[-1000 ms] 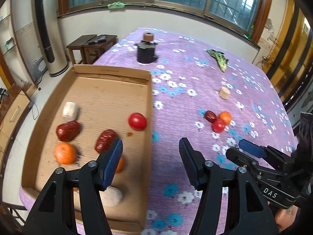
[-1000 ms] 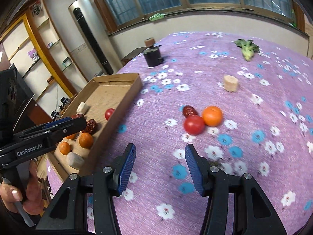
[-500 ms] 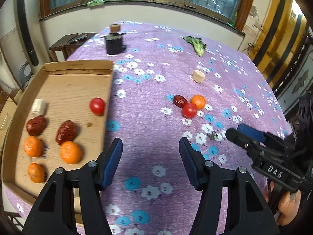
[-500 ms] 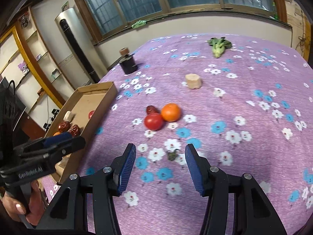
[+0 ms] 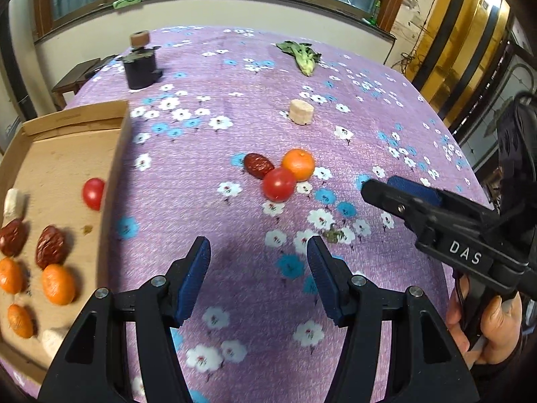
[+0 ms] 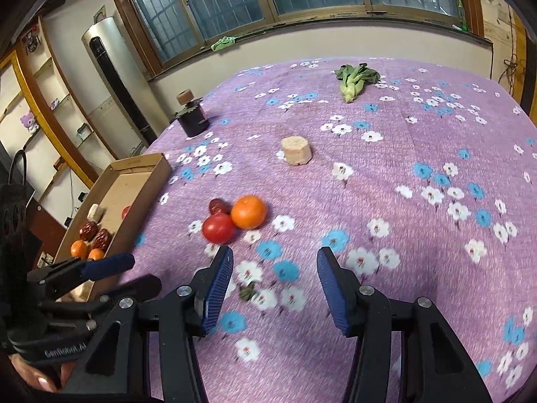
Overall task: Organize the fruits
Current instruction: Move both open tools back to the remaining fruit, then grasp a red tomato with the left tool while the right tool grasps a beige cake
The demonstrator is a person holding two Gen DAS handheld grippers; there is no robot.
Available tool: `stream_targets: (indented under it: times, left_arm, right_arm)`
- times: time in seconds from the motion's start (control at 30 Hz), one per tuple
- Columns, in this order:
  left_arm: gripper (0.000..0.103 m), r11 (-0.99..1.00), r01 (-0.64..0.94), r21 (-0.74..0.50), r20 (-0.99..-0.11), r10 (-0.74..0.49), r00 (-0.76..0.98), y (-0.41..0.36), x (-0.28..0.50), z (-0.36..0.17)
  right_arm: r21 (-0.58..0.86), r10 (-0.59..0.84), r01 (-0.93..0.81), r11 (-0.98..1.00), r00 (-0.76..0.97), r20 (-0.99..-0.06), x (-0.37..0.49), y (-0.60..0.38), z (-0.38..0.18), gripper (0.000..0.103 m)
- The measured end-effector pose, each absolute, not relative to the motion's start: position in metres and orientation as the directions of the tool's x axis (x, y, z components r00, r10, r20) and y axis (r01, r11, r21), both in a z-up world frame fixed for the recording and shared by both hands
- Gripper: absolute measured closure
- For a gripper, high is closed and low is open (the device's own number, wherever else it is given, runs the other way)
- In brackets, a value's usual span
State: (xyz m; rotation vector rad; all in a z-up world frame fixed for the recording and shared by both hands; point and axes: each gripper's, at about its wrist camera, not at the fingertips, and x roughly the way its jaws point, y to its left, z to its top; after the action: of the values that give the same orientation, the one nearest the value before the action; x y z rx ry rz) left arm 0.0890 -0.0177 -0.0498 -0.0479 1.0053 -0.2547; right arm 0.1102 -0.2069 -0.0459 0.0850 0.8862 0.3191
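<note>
Both empty and jaws apart: left gripper [image 5: 258, 277] and right gripper [image 6: 273, 285] at frame bottom, then tomato [image 5: 279, 184], tangerine [image 5: 298, 164] and red date [image 5: 258, 166] touching mid-frame, not yet boxed; cardboard tray [image 5: 115, 154] at left already holds most fruit, so roughly three left.
</note>
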Motion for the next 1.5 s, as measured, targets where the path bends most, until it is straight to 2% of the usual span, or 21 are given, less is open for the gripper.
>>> stream_targets:
  times: [0.2, 0.67, 0.7, 0.73, 0.8, 1.23, 1.27, 1.3, 1.4, 1.5]
  left_arm:
    - [0.044, 0.967, 0.206, -0.153, -0.844, -0.236, 0.482, -0.033, 0.116, -0.065]
    - [0.045, 0.963, 0.216, -0.161, -0.844, -0.248, 0.475, -0.043, 0.154, -0.083]
    - [0.055, 0.962, 0.225, -0.156, -0.840, -0.249, 0.482, -0.045, 0.155, -0.083]
    - [0.059, 0.959, 0.239, -0.150, -0.834, -0.253, 0.491, -0.046, 0.155, -0.083]
    - [0.076, 0.947, 0.263, -0.182, -0.828, -0.292, 0.479, -0.048, 0.154, -0.083]
    - [0.076, 0.950, 0.226, -0.216, -0.825, -0.301, 0.477, -0.020, 0.113, -0.076]
    - [0.076, 0.950, 0.223, -0.218, -0.824, -0.301, 0.479, -0.017, 0.110, -0.076]
    - [0.076, 0.951, 0.217, -0.221, -0.822, -0.302, 0.484, -0.014, 0.106, -0.074]
    - [0.076, 0.951, 0.211, -0.226, -0.817, -0.303, 0.491, -0.008, 0.098, -0.073]
    - [0.076, 0.953, 0.204, -0.225, -0.817, -0.299, 0.493, -0.003, 0.092, -0.073]
  right_arm:
    - [0.175, 0.279, -0.229, 0.958, 0.584, -0.763, 0.149, -0.207, -0.050, 0.055]
    - [0.125, 0.239, -0.236, 0.964, 0.552, -0.799, 0.241, -0.177, -0.074, 0.056]
    - [0.117, 0.231, -0.235, 0.965, 0.548, -0.804, 0.246, -0.175, -0.079, 0.061]
    - [0.102, 0.222, -0.237, 0.966, 0.563, -0.796, 0.247, -0.174, -0.079, 0.070]
    - [0.088, 0.214, -0.241, 0.966, 0.565, -0.797, 0.248, -0.174, -0.079, 0.072]
    - [0.155, 0.290, -0.268, 0.951, 0.599, -0.746, 0.171, -0.191, -0.046, 0.079]
    - [0.162, 0.298, -0.270, 0.949, 0.600, -0.742, 0.164, -0.191, -0.045, 0.082]
    - [0.167, 0.302, -0.271, 0.948, 0.600, -0.740, 0.159, -0.192, -0.044, 0.103]
    - [0.175, 0.310, -0.273, 0.946, 0.602, -0.736, 0.141, -0.191, -0.042, 0.101]
    - [0.119, 0.264, -0.271, 0.955, 0.596, -0.759, 0.130, -0.187, -0.049, 0.100]
